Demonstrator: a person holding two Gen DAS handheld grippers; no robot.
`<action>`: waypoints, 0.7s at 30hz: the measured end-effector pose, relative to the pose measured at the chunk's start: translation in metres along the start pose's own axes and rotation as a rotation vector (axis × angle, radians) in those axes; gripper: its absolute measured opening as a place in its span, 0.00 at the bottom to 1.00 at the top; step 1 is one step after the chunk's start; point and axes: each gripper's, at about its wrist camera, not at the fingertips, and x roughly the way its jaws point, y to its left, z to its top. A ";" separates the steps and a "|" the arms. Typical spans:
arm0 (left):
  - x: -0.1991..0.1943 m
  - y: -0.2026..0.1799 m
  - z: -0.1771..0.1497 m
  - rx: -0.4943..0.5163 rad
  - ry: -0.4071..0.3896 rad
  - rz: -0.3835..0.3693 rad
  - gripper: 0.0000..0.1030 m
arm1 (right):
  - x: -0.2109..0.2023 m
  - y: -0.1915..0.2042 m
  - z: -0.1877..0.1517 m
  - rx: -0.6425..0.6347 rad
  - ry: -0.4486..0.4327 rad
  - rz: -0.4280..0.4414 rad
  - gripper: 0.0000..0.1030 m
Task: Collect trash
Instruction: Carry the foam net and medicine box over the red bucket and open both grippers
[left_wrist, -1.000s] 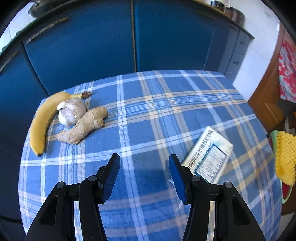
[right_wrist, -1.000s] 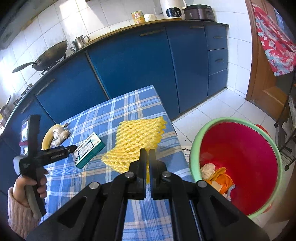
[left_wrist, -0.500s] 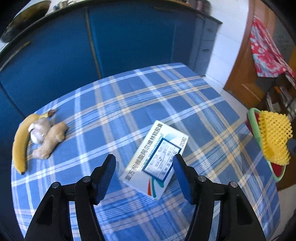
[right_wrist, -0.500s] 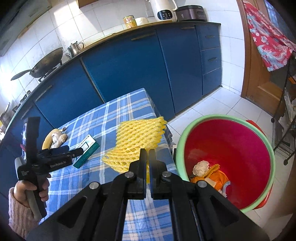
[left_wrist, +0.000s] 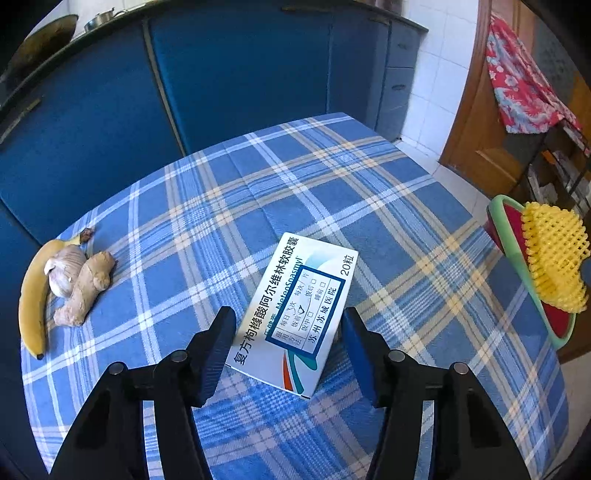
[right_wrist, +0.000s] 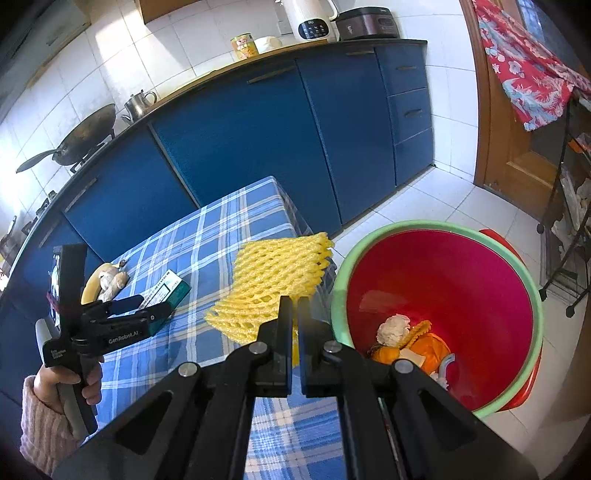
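The left gripper (left_wrist: 288, 347) hovers low over the desk (left_wrist: 332, 177) with its fingers (left_wrist: 218, 350) spread apart on either side of the near end of a white medicine box (left_wrist: 295, 314), not touching it. The box lies flat on the checked cloth, well apart from the banana (left_wrist: 31, 299), garlic (left_wrist: 66, 269) and ginger (left_wrist: 86, 288). The right gripper (right_wrist: 294, 314) has its fingers pressed together on a yellow foam net (right_wrist: 273, 277), held just beside the rim of the red bin (right_wrist: 443, 280), which stands on the floor next to the desk and holds scraps.
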 end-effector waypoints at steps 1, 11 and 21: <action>-0.001 -0.001 0.000 0.001 -0.001 -0.002 0.58 | -0.001 -0.001 0.000 0.004 -0.001 0.001 0.05; -0.024 -0.017 -0.003 -0.013 -0.052 -0.046 0.57 | -0.016 -0.013 0.001 0.024 -0.035 -0.014 0.05; -0.061 -0.065 0.001 0.006 -0.118 -0.144 0.57 | -0.035 -0.045 -0.001 0.071 -0.068 -0.069 0.05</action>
